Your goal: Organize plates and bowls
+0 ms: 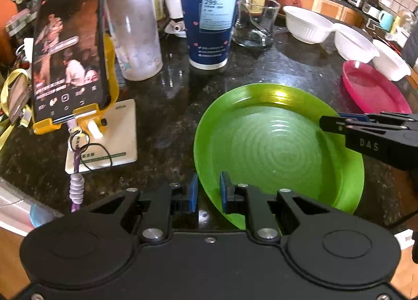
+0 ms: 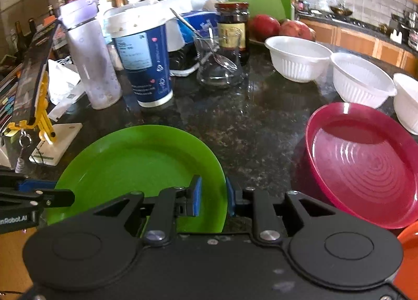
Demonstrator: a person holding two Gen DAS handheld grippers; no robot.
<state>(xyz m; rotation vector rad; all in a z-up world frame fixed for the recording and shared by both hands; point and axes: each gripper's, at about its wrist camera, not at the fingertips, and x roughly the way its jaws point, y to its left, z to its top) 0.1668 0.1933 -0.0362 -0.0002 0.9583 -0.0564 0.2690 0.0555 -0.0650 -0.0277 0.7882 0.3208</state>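
Both grippers are on the green plate (image 1: pixel 277 143) near the front edge of the dark stone counter (image 2: pixel 248 122). The left gripper (image 1: pixel 209 190) straddles its left rim, the right gripper (image 2: pixel 213 199) its right rim, and whether either set of pads actually presses I cannot tell. The pink plate (image 2: pixel 365 166) lies to the right, nearer the right gripper, in front of the white bowls (image 2: pixel 297 57) towards the counter's right edge.

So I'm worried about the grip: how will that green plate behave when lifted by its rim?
The green plate looks like thin glossy plastic, so probably light but slippery between the pads. Both the left gripper and right gripper straddle opposite rims, so it may flex slightly. Probably not fragile.
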